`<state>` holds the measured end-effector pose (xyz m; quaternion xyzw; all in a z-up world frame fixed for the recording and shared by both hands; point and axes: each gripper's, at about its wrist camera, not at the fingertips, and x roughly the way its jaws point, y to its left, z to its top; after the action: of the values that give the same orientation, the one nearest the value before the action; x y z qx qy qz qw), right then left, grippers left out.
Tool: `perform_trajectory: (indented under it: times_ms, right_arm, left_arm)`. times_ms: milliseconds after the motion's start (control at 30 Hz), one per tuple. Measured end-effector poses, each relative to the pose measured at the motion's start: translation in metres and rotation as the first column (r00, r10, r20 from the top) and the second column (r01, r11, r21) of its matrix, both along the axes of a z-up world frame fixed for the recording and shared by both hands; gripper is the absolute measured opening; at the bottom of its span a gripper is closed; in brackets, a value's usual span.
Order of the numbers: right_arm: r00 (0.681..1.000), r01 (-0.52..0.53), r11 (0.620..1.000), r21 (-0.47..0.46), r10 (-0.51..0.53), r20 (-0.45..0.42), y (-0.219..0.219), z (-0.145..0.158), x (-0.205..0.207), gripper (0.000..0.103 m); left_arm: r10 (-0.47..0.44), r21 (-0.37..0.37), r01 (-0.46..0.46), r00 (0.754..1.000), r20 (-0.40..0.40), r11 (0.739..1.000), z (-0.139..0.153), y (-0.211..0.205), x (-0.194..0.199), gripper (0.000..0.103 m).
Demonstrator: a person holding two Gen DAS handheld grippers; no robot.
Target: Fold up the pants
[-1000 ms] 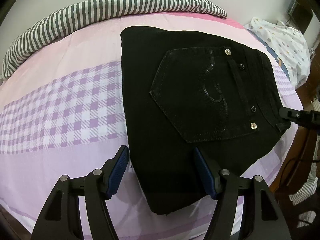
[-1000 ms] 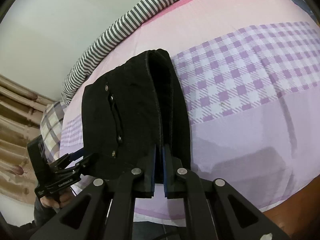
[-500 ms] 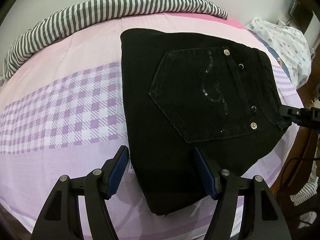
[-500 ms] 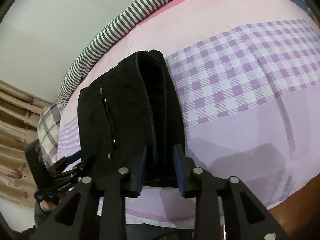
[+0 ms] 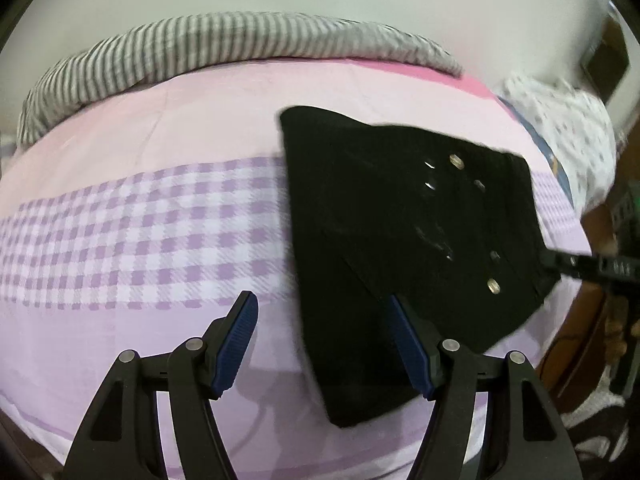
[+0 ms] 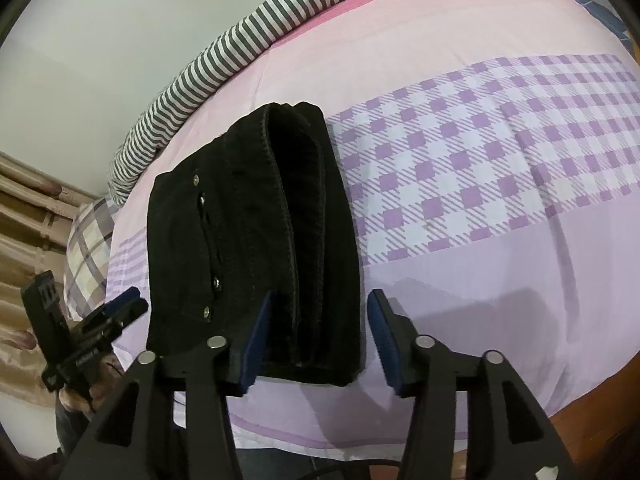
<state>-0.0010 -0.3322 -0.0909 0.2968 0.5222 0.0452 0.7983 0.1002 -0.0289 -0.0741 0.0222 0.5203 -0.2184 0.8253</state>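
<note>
The folded black pants [image 6: 256, 248] lie on the bed [image 6: 480, 80] — their near edge between the right gripper [image 6: 318, 340]'s wide-spread, empty fingers. The left gripper [image 5: 324, 344] gapes empty too; its view is motion-blurred.

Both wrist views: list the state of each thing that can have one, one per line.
Black pants: folded into a compact stack, lying flat on the bed, not gripped.
Left gripper: open, holding nothing.
Right gripper: open, fingers either side of the stack's near end.
Striped blanket: bunched along the bed's far edge.
Bedsheet: spread under the pants.
</note>
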Motion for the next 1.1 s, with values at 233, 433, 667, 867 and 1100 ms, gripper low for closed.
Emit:
perform_trajectory:
  times_ms: [233,433,667,867,1100]
  right_arm:
    - [0.998,-0.049,0.997,0.054,0.047,0.028,-0.003,-0.001,0.016,0.056]
    - [0.997,-0.071,0.993,0.095,0.068,0.032,-0.016,-0.011,0.031,0.056]
    - [0.992,-0.124,0.98,0.153,0.117,0.051,-0.028,-0.025,0.039,0.055]
    - [0.98,-0.193,0.953,0.233,0.179,0.083,-0.031,-0.031,0.048,0.055]
    - [0.974,-0.226,0.919,0.323,0.209,0.089,-0.031,-0.043,0.061,0.04]
  left_arm:
    - [0.041,-0.113,-0.056,0.99,-0.133,0.992,-0.018,0.017,0.028,0.068]
    - [0.03,-0.165,-0.065,0.977,-0.209,0.984,-0.032,0.018,0.044,0.068]
    - [0.01,-0.205,-0.061,0.971,-0.239,0.977,-0.039,0.009,0.052,0.068]
    - [-0.036,-0.203,-0.007,0.977,-0.211,0.979,-0.04,-0.008,0.058,0.068]
    - [-0.069,-0.208,0.032,0.982,-0.174,0.978,-0.043,-0.029,0.062,0.065]
